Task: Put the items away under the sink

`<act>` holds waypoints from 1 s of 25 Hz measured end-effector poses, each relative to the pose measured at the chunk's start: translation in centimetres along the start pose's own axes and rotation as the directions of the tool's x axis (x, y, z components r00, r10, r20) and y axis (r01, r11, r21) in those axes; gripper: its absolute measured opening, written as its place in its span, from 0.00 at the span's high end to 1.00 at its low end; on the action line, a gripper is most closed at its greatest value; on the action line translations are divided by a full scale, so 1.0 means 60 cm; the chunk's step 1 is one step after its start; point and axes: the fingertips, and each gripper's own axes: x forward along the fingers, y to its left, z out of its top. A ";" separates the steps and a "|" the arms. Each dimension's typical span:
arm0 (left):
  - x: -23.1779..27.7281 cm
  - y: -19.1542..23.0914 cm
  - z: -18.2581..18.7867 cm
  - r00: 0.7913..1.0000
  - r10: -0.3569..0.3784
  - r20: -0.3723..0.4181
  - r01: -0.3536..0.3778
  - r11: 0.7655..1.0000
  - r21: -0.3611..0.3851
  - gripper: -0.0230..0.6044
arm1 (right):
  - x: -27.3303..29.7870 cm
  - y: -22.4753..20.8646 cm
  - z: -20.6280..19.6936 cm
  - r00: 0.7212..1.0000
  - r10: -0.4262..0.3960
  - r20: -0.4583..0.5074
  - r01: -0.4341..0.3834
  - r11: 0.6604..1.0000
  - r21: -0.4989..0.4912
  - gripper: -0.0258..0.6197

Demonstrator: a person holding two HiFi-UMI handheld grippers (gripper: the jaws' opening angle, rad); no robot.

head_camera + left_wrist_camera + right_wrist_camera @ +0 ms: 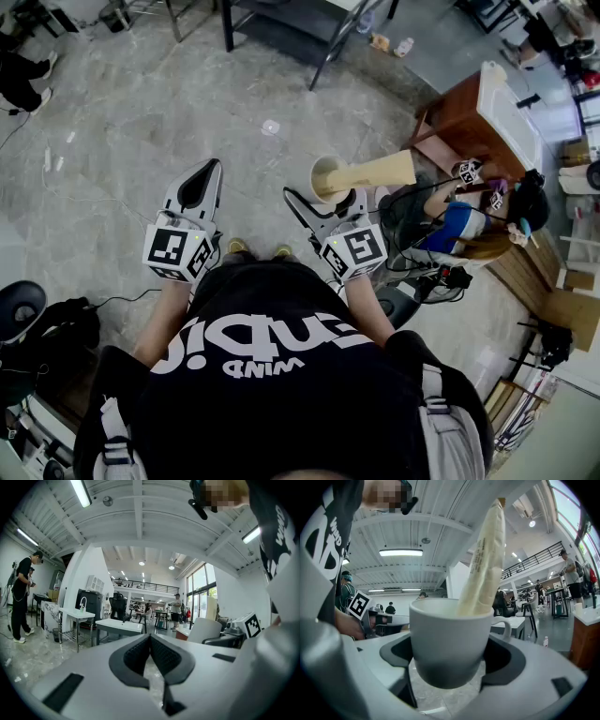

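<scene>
- Left gripper (pixel 202 180) (pixel 150 641): jaws closed together, nothing between them; held above the grey floor (pixel 131 112).
- Right gripper (pixel 326 197) (pixel 449 667): jaws spread wide, clamped on both sides of a mug.
- Mug (pixel 323 176) (pixel 447 639): white, upright, off the floor.
- Packet (pixel 373 172) (pixel 485 559): long, beige, standing tilted inside the mug, reaching well past its rim.

White mug (pixel 449 641) gripped between the jaws of the right claw (pixel 451 657); tall cream packet (pixel 485 555) leaning out of it
</scene>
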 end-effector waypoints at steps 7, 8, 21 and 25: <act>0.001 0.002 -0.004 1.000 -0.005 -0.009 0.005 1.000 -0.004 0.93 | 0.001 -0.004 -0.003 1.000 -0.013 -0.011 0.013 1.000 -0.004 0.27; 0.001 0.003 -0.005 1.000 -0.006 -0.010 0.006 1.000 -0.004 0.93 | 0.002 -0.004 -0.003 1.000 -0.015 -0.008 0.015 1.000 0.000 0.27; -0.022 0.069 0.000 0.998 -0.048 -0.048 0.047 0.999 -0.009 0.93 | 0.045 0.037 0.008 0.999 -0.026 0.020 0.026 1.000 0.007 0.27; -0.021 0.107 -0.002 0.996 -0.072 -0.049 0.071 0.997 -0.022 0.93 | 0.065 0.050 0.004 0.998 -0.057 0.022 0.057 0.998 0.008 0.27</act>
